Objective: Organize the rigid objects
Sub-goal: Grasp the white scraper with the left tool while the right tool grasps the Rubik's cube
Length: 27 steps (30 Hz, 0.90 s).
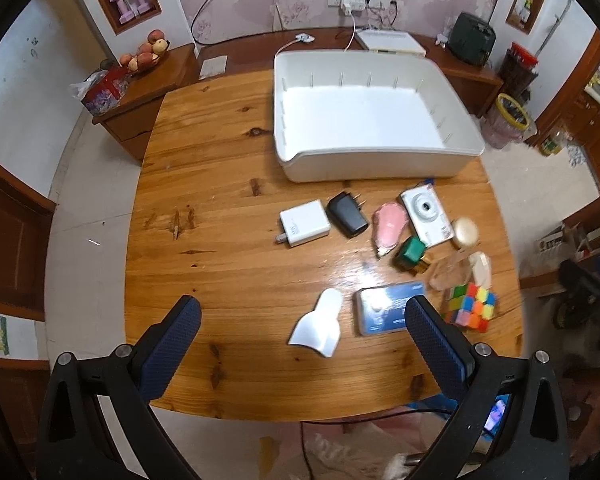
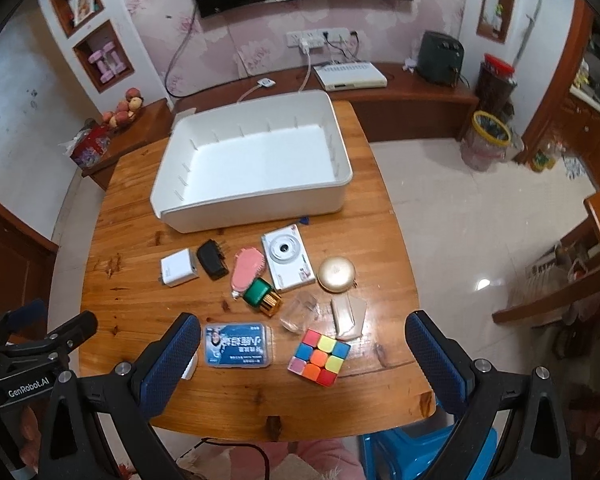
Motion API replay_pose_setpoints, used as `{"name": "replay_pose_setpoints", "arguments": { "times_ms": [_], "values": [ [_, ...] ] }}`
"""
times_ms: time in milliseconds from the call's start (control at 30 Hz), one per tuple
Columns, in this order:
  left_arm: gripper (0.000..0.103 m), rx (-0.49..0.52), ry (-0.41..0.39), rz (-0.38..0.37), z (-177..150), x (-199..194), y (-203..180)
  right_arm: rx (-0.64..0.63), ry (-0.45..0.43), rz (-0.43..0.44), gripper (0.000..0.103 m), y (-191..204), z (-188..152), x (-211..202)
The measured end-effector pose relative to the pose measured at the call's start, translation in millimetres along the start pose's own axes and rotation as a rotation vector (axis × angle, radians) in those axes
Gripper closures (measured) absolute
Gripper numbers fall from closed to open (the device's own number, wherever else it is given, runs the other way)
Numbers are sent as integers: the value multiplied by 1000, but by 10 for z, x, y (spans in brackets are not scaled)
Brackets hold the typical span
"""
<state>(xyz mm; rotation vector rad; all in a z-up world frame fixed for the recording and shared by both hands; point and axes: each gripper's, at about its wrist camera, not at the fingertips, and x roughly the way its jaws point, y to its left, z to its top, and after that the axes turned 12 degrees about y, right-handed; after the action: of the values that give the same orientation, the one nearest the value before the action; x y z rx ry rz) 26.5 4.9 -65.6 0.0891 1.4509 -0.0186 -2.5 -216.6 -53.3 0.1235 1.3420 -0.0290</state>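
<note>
Left gripper [image 1: 302,320] and right gripper [image 2: 302,338]: both spread wide, holding nothing, above the bench [image 2: 140,360] near edge. White bin [image 2: 252,160] sits at 12 o'clock, long axis 9-to-3. Below it lie the white charger [image 2: 179,268], black charger [image 2: 212,264], camera [image 2: 287,258] and blue case [image 2: 238,346], long axis 9-to-3. Rubik's cube [image 2: 319,357] lies at 3 o'clock of the case.

Room evenly and brightly lit from overhead. Glare patch on the varnished tabletop [image 1: 364,272] near the clutter; another on the floor tiles [image 2: 484,284]. White bin [image 1: 364,108] interior overexposed. Strong fisheye bending and dark vignette at corners. Slight motion blur in both views; shadows soft.
</note>
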Motion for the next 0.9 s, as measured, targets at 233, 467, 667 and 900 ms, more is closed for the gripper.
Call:
{"name": "replay_pose_setpoints", "arguments": {
  "times_ms": [233, 467, 667, 900],
  "values": [
    [2, 33, 101, 4, -24, 434, 52, 46, 89, -11, 1, -212, 0, 318],
    [2, 79, 219, 11, -85, 959, 35, 77, 199, -2, 8, -263, -35, 717],
    [2, 139, 303, 3, -156, 1379, -46, 97, 272, 11, 8, -289, -70, 1037],
    [2, 182, 348, 7, -168, 1670, -110, 141, 347, 17, 8, -356, -111, 1388]
  ]
}}
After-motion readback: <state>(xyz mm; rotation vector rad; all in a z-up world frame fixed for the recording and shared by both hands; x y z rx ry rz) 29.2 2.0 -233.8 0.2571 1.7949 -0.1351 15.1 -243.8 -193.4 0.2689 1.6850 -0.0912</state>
